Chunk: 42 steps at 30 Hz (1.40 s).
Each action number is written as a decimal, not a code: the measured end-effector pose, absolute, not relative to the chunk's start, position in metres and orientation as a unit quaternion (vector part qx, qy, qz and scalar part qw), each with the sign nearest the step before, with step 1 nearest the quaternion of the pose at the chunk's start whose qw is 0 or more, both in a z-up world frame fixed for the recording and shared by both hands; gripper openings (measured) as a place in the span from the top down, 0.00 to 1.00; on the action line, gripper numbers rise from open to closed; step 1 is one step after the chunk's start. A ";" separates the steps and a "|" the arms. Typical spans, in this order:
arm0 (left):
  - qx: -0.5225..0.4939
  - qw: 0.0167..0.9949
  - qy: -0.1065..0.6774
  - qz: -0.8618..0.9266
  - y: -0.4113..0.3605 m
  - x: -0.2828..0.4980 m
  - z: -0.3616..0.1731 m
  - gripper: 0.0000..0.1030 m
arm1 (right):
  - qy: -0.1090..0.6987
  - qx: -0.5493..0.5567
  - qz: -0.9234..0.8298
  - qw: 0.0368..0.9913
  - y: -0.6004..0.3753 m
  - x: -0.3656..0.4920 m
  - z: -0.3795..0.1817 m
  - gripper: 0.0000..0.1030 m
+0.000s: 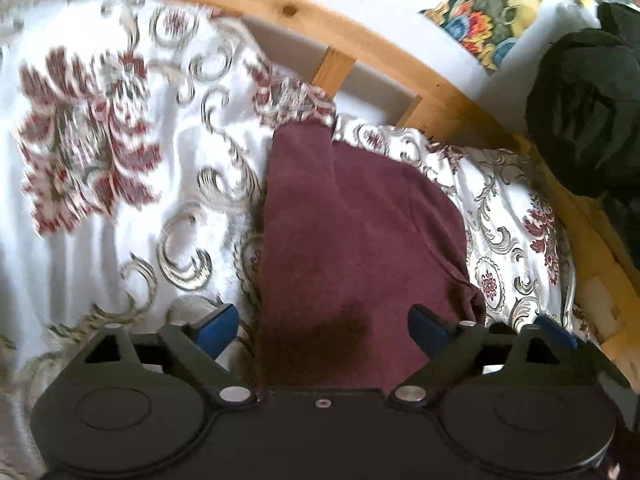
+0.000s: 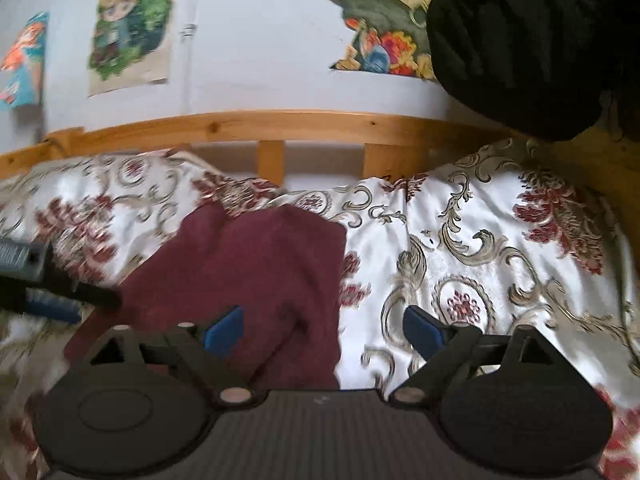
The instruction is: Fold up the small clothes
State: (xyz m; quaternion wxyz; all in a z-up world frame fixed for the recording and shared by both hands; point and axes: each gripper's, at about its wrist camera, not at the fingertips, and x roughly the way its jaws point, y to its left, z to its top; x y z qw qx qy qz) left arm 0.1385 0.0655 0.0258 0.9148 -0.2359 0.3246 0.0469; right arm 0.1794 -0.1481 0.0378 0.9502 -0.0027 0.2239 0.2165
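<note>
A small maroon garment (image 1: 352, 232) lies folded on the white floral bedspread (image 1: 132, 168). My left gripper (image 1: 322, 330) is open, its blue pads wide apart just above the garment's near end, holding nothing. In the right wrist view the same garment (image 2: 260, 272) lies left of centre. My right gripper (image 2: 324, 332) is open and empty above the garment's right edge. The left gripper's tip (image 2: 52, 284) shows at the left edge of that view, at the garment's left side.
A wooden bed rail (image 2: 272, 124) runs along the far side by a white wall with colourful posters (image 2: 128, 28). A black bundle of cloth (image 2: 520, 40) sits at the right on the rail; it also shows in the left wrist view (image 1: 588, 112).
</note>
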 end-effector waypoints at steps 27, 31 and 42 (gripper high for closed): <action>-0.050 0.966 0.253 0.022 0.018 0.013 0.061 0.01 | 0.206 0.065 0.184 0.959 -0.181 0.022 0.078 0.00; -0.063 0.955 0.290 0.016 0.022 0.018 0.045 0.01 | 0.221 0.052 0.176 0.958 -0.175 0.025 0.073 0.00; -0.060 0.946 0.319 0.027 0.025 0.021 0.030 0.01 | 0.273 0.091 0.158 0.945 -0.182 0.051 0.051 0.00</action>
